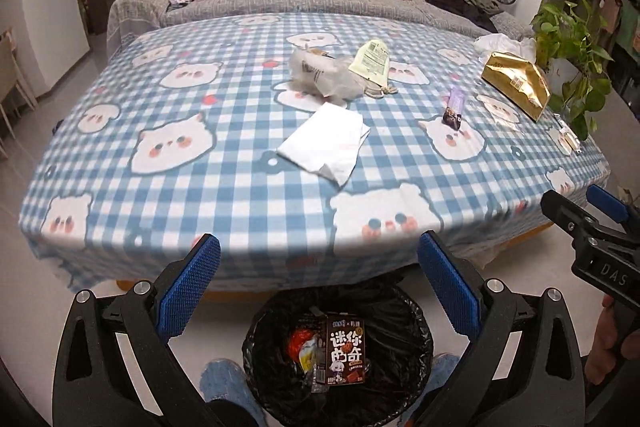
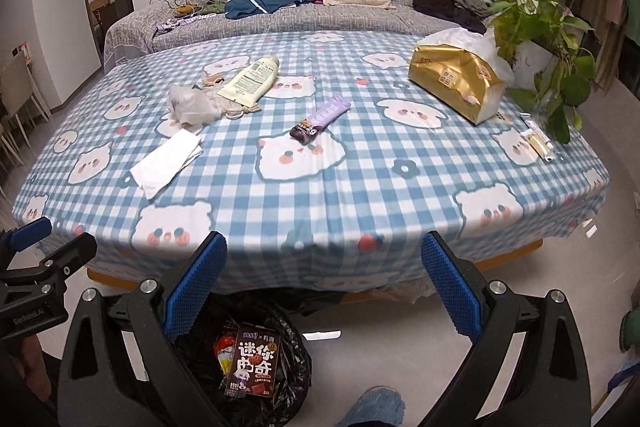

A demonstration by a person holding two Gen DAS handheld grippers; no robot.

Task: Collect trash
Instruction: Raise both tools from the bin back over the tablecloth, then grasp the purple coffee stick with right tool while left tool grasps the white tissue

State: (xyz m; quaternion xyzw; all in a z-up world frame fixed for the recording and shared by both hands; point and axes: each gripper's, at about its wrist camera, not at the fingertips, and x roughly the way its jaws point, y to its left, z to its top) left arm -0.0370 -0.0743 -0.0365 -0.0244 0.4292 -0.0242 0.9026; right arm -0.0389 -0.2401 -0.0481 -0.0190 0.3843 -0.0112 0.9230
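A black-lined trash bin (image 1: 404, 311) stands on the floor below the table's front edge; it also shows in the right wrist view (image 2: 294, 347). In it lie a brown snack box (image 1: 346, 353) (image 2: 254, 363) and a red wrapper (image 1: 300, 343). On the table lie a white tissue (image 1: 324, 143) (image 2: 166, 161), a crumpled clear plastic bag (image 1: 320, 75) (image 2: 190, 105), a purple snack wrapper (image 1: 454, 109) (image 2: 320, 119) and a pale yellow pouch (image 1: 370, 61) (image 2: 250, 81). My left gripper (image 1: 320, 259) is open and empty above the bin. My right gripper (image 2: 324, 259) is open and empty beside it.
The table has a blue checked cloth (image 1: 200, 211) (image 2: 400, 195). A gold tissue pack (image 1: 516, 83) (image 2: 456, 79), a potted plant (image 1: 572, 39) (image 2: 540, 27) and small sachets (image 2: 540, 145) stand at the right. A grey sofa (image 1: 360, 3) with a backpack and clothes is behind.
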